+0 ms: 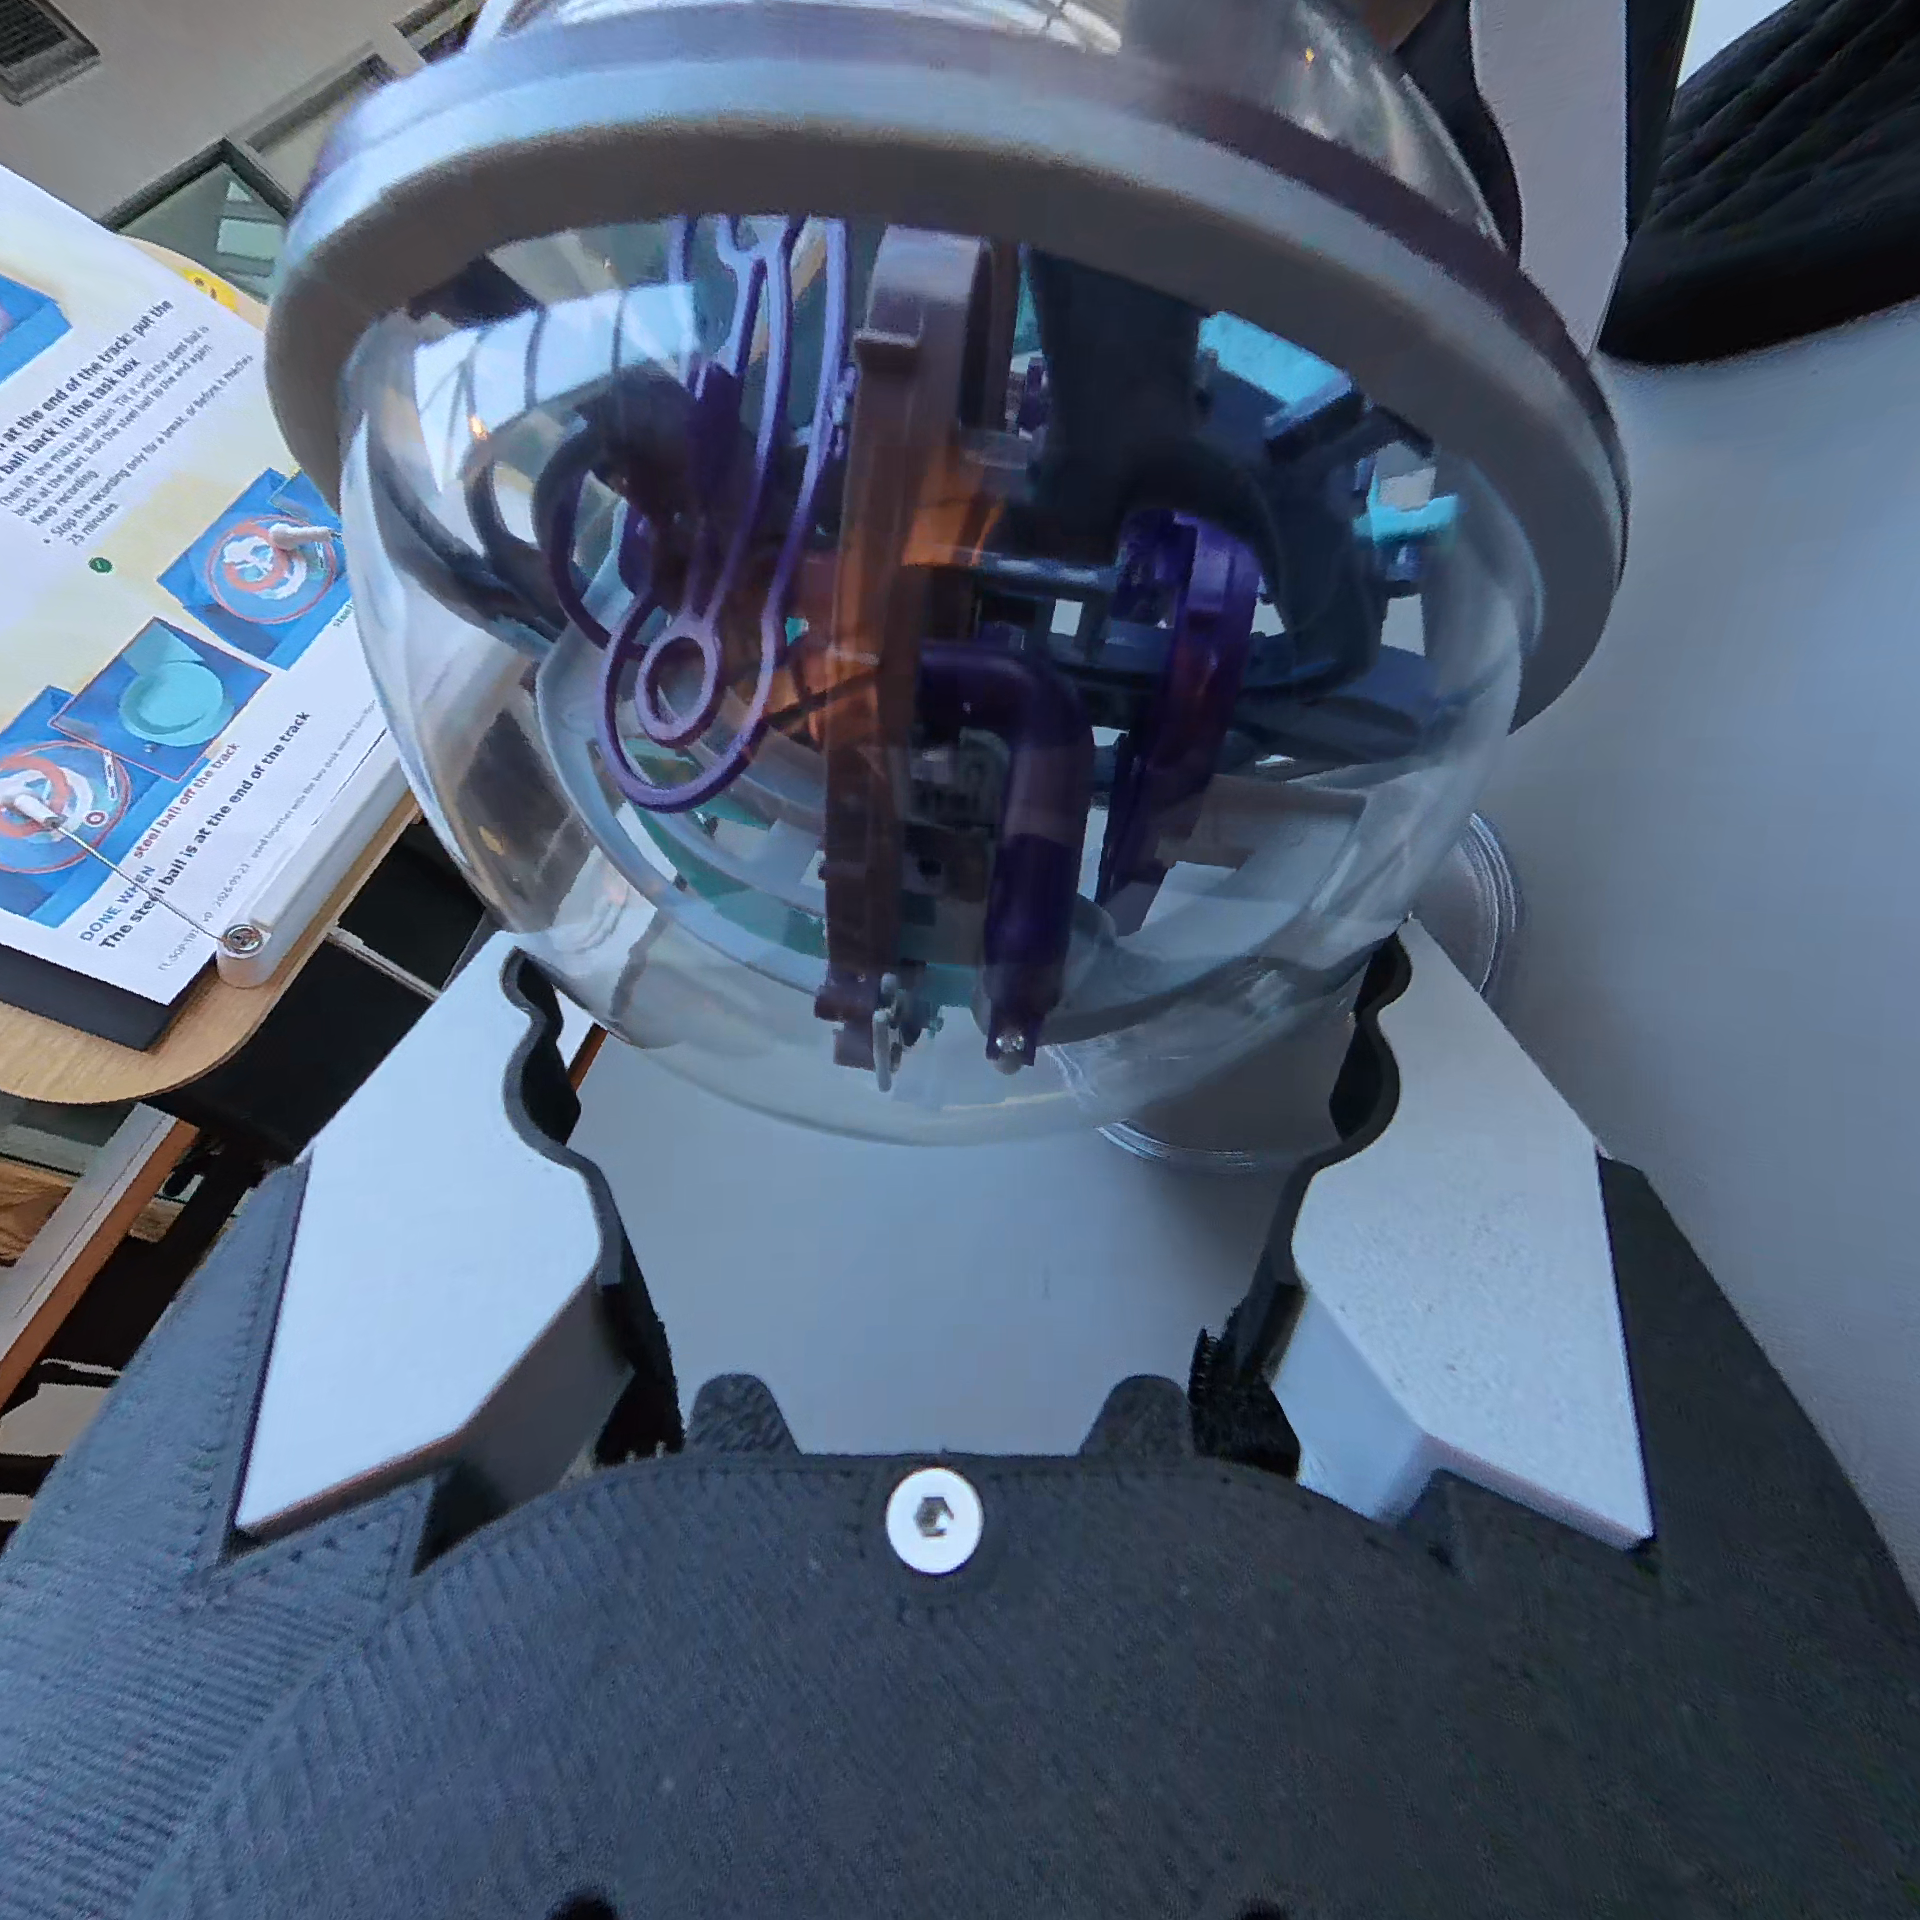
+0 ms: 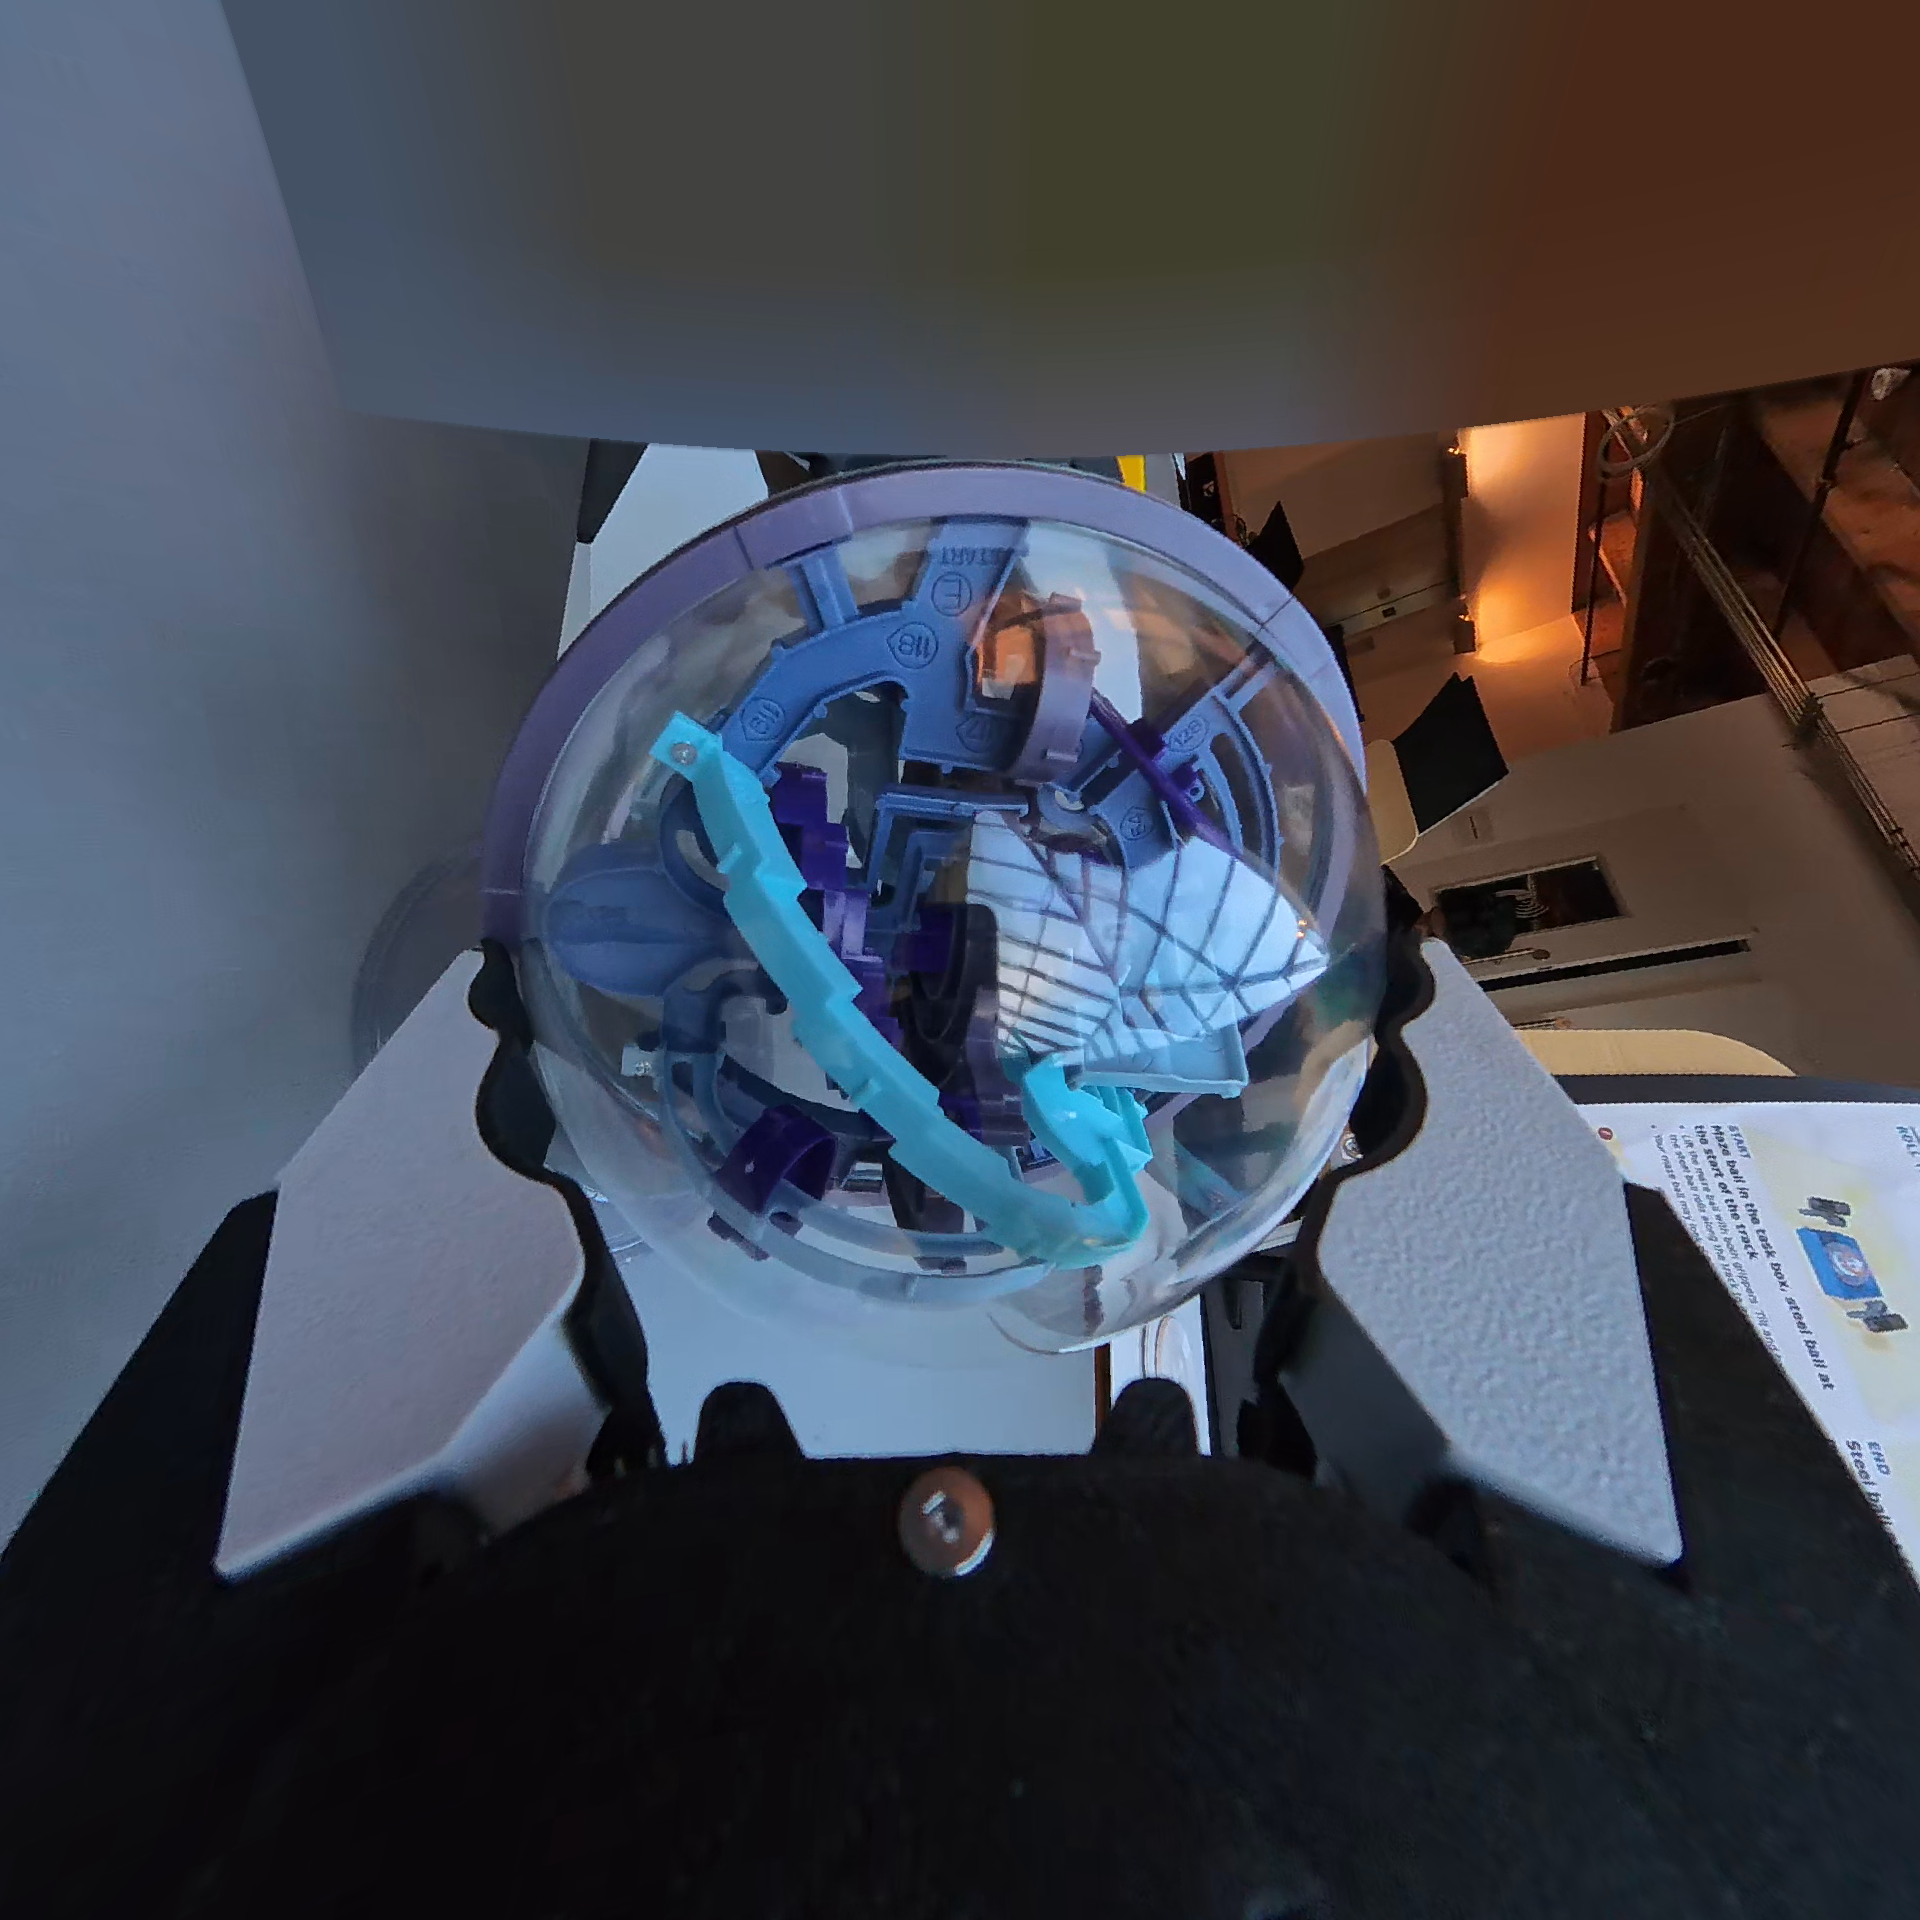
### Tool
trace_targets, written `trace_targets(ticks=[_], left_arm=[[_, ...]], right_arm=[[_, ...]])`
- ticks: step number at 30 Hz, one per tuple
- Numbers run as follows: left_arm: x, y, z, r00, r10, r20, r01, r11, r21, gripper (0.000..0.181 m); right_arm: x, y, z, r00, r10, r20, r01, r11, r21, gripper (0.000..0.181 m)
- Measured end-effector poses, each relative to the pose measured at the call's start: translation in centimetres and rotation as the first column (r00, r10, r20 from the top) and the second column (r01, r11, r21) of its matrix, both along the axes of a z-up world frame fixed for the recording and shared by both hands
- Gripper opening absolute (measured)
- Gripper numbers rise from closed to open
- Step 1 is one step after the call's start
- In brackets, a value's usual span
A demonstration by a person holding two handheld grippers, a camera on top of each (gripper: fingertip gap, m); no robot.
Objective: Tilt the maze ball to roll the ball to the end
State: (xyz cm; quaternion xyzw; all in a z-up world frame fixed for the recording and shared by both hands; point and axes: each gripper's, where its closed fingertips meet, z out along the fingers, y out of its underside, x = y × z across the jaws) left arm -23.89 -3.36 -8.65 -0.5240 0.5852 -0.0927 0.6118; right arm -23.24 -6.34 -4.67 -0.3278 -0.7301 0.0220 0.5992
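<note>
In the left wrist view, the left gripper (image 1: 956, 1049), black printed plastic with white finger plates, has its two fingers spread to either side of the clear plastic maze ball with a grey equator ring (image 1: 935, 644). The dark finger pads (image 1: 535, 1049) meet the lower curve of the sphere on both sides, so the tongs are clamped on it. The ball is held up off the pale grey desk (image 1: 1714, 831), and its ring runs tilted across the top of the sphere. Inside sit purple looped tracks, a brown upright plate and turquoise pieces. A small steel ball (image 1: 1006, 1039) seems to sit at the tip of a purple track near the bottom of the sphere. Just behind the ball on the right a clear round stand (image 1: 1475, 894) shows on the desk. To the left a printed instruction sheet (image 1: 135, 582) lies on a round wooden board (image 1: 125, 1070) beyond the desk's left edge. A black mesh chair back (image 1: 1787, 177) is in the upper right corner.

In the right wrist view, the right gripper (image 2: 940, 1049), of the same black and white make, has its pads (image 2: 1387, 1049) pressed to both flanks of the same maze ball (image 2: 935, 883), clamped on it. A turquoise notched track (image 2: 831, 1018) arcs across the near side, with blue numbered segments and a white ribbed ramp behind it. The other gripper's white plate (image 2: 675, 530) shows behind the ball. Another instruction sheet (image 2: 1787, 1299) lies at the right edge.
</note>
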Motion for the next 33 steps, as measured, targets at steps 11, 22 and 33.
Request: trace_targets(ticks=[11,22,33], left_arm=[[-0.2,0.4,-0.8,0.999,0.020,-0.033,-0.020,1.000,0.004,0.148],[-0.2,0.3,-1.1,0.998,0.024,-0.050,-0.024,1.000,0.010,0.148],[-0.4,0.2,-1.1,0.999,0.022,-0.034,-0.021,1.000,0.015,0.149]], right_arm=[[-0.1,0.0,-0.6,1.000,0.007,0.001,-0.007,1.000,0.020,0.158],[-0.3,-0.2,-0.8,1.000,0.007,0.005,-0.008,0.999,0.036,0.158],[-0.3,-0.2,-0.9,1.000,-0.002,0.010,0.002,0.999,0.038,0.158]])
